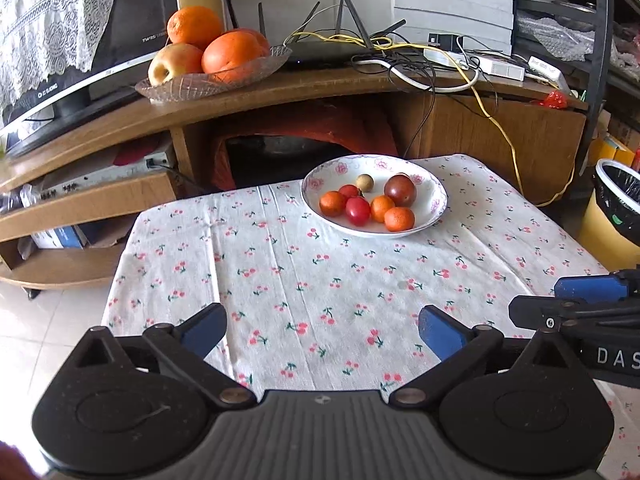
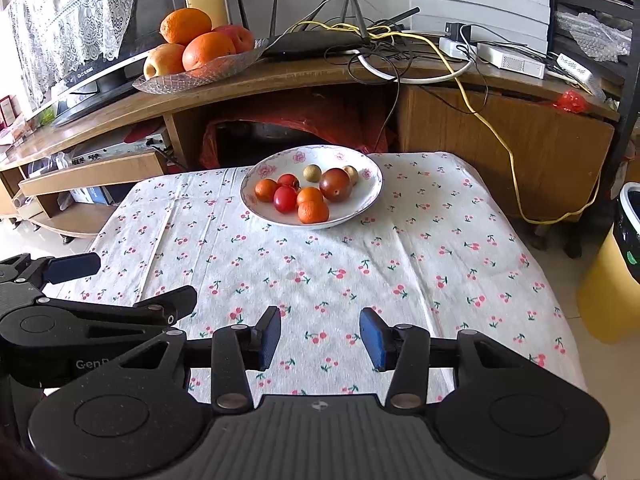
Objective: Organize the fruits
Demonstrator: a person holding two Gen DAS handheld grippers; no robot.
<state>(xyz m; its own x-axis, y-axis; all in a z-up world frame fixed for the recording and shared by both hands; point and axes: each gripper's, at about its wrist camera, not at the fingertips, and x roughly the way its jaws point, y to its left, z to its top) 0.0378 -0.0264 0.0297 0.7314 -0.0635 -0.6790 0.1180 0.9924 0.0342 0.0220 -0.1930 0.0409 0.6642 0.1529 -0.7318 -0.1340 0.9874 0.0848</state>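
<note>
Both tongs are held spread and empty above the cherry-print tabletop [image 2: 360, 264], the left tongs [image 1: 322, 330] wider than the right tongs [image 2: 320, 338]. The small fruits lie together in the floral bowl [image 2: 370, 194] at the far edge, well apart from either. One fruit should be singled out, probably the outlying mandarin [image 2: 313, 212], approached from above, and pinched gently so neighbours are not nudged.

Glossy glazed bowl [image 2: 370, 196] on matt, creased cherry-print cloth [image 2: 360, 272]; behind, smooth varnished wooden cabinet [image 2: 500, 136].
</note>
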